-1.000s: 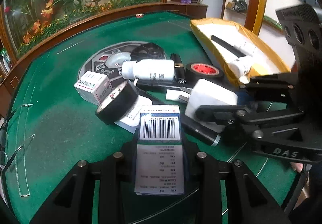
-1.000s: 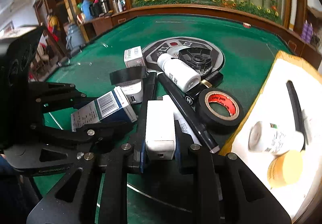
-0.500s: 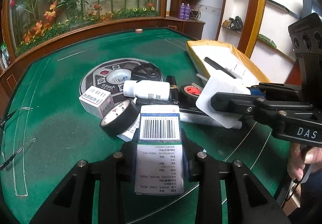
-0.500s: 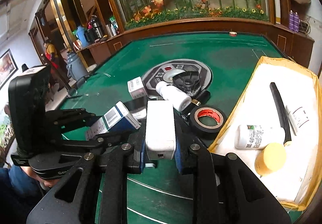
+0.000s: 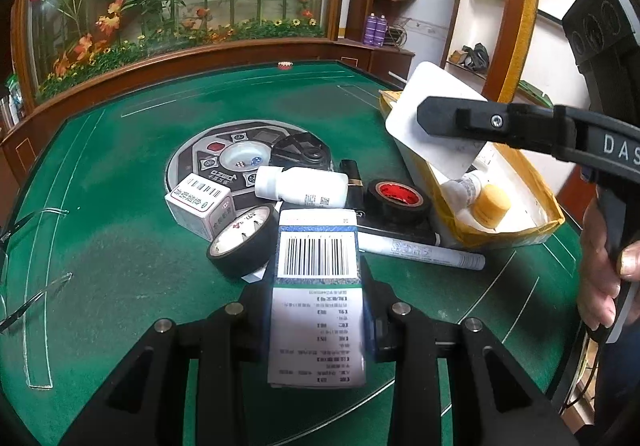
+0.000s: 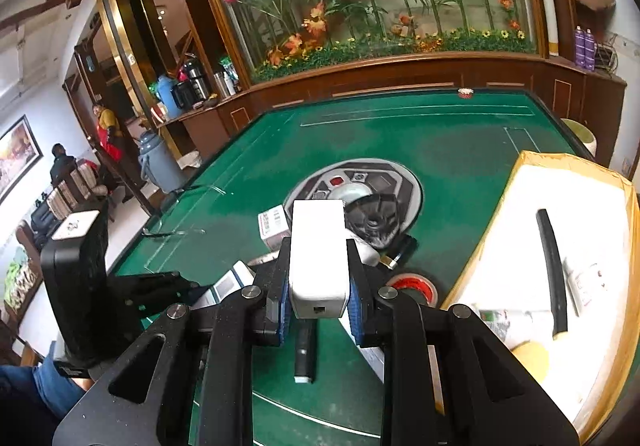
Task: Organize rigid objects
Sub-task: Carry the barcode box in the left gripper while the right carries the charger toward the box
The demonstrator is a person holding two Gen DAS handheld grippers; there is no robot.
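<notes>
Raised since a second ago, my right hand-held gripper clamps the white charger; left hand-held gripper grips the barcoded box. Charger should go low into the yellow-rimmed tray at three o'clock.

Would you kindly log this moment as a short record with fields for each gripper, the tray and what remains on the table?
left gripper: shut on barcoded box
right gripper: shut on white charger, held above the table
tray: holds a white bottle, black stick, yellow cap
table: two tape rolls, bottle, small box, marker remain
</notes>
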